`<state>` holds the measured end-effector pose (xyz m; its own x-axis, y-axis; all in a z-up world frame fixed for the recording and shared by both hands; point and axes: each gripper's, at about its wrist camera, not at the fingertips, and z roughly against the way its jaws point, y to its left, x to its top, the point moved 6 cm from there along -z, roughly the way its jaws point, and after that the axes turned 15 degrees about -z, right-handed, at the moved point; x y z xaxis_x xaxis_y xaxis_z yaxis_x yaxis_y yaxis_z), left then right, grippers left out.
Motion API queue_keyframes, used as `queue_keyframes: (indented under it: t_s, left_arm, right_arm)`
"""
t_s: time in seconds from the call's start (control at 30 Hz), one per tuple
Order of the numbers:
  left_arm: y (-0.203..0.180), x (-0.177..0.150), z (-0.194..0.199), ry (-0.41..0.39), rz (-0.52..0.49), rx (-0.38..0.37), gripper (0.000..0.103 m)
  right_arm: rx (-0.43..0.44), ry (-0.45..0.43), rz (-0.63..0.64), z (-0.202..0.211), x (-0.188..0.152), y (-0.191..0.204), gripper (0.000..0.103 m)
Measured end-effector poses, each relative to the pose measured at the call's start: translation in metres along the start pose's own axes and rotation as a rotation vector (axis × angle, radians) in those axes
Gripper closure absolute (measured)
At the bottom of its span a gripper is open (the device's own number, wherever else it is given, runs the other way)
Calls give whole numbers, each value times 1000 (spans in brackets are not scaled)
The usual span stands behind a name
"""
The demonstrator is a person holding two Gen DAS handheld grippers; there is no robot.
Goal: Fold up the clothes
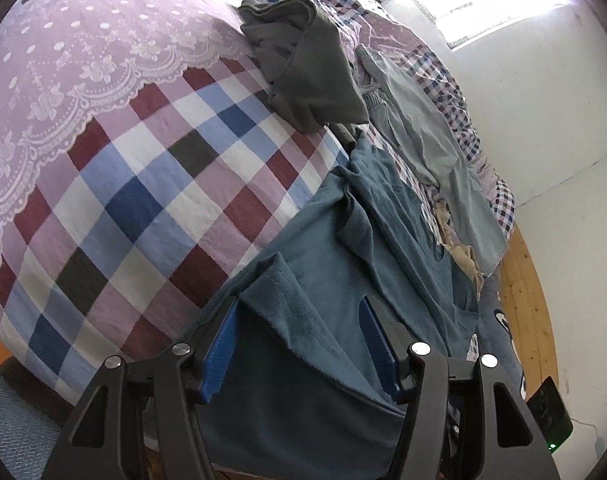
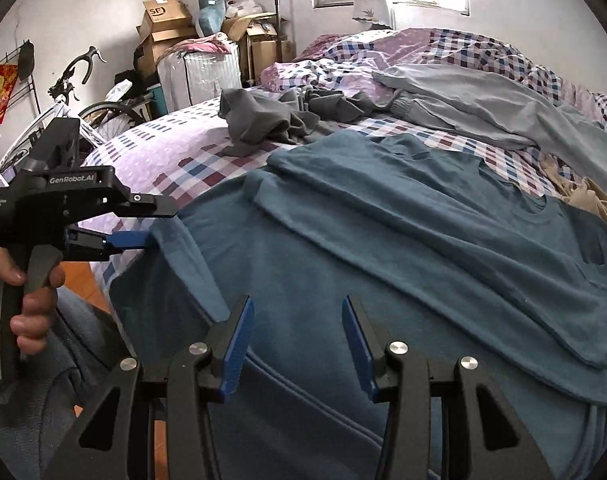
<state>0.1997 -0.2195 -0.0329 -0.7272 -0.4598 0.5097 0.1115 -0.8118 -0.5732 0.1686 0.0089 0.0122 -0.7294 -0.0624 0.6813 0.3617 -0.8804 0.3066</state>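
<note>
Garment in hand: teal cotton T-shirt [image 2: 403,248], spread on the bed ahead of both tongs, hem end draped over the near edge, one side layer lying doubled over the body.
Left tongs [image 1: 299,344]: fingers apart in the wrist view, a raised shirt corner lying between them; from the right wrist view they appear to pinch that edge. Cannot tell whether clamped.
Right tongs [image 2: 295,344]: apart, hovering over the hem, holding nothing.
Step judged: folding this shirt, a side fold partly laid.
Next move calls for: a firm hold on the corner and an even carry across.
Beyond the tongs: crumpled dark grey garment [image 2: 271,120], pale grey-blue trousers [image 2: 483,108], checked bedsheet [image 1: 151,200].
Obscured: shirt's far sleeve, hanging hem.
</note>
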Motion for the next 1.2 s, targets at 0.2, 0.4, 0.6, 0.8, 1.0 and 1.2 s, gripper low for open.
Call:
queue_keyframes:
  t_s: [0.2,0.4,0.6,0.8,1.0,1.2]
  left_arm:
    - [4,11,18,-83,-46,121,39]
    - [-14,22,36,-194,-177,207,39]
    - [-76,17,27,-189,-432,220,39]
    - [-172,-17,-3,-143,-682,154,38]
    - [-259,-46,-52,-92,-837,46,31]
    - [-329,-76,-111,-12,-933,-61,30]
  right_arm:
    - [6,-5,-21,2,3,-3,47]
    - [5,-80,-160,25,27,-35,42]
    - [-4,-202,-310,75,56,-90,41]
    - [-74,-400,-508,144,74,-171,41]
    - [-138,-509,-729,190,62,-236,41]
    - [-113,-538,-908,209,45,-279,41]
